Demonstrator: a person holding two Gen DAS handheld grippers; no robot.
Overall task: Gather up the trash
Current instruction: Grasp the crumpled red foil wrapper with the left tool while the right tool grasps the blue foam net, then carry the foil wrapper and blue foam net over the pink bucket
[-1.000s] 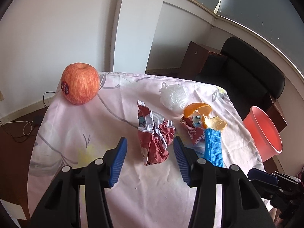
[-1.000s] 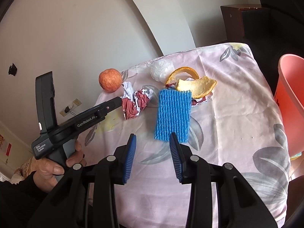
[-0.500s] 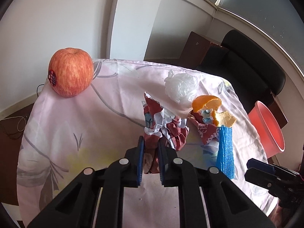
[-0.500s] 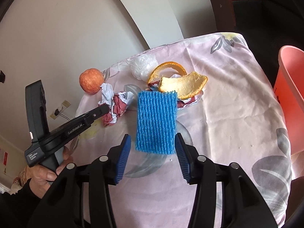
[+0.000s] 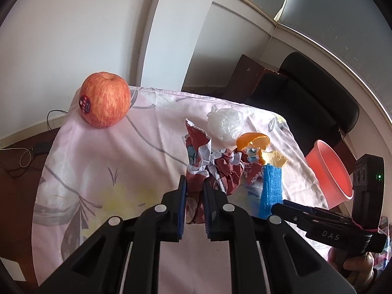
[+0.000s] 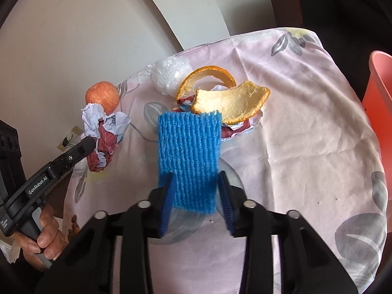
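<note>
Your left tongs (image 5: 194, 197) are clamped on the crumpled red-and-white wrapper (image 5: 215, 164), mid-bench. Your right tongs (image 6: 196, 196) have just been closing round the ribbed blue foam net (image 6: 189, 156); pads at its sides, grip not confirmed. Curled orange peel (image 6: 232, 103) and a crinkly clear plastic ball (image 6: 171, 73) sit at 12 o'clock of the net. Round apple (image 5: 105, 100) at 10, near the bench (image 6: 306, 134) far edge. Pink bin (image 5: 328, 171) past the edge at 3. Soft floral cloth, open room at 4 to 5 o'clock.
</note>
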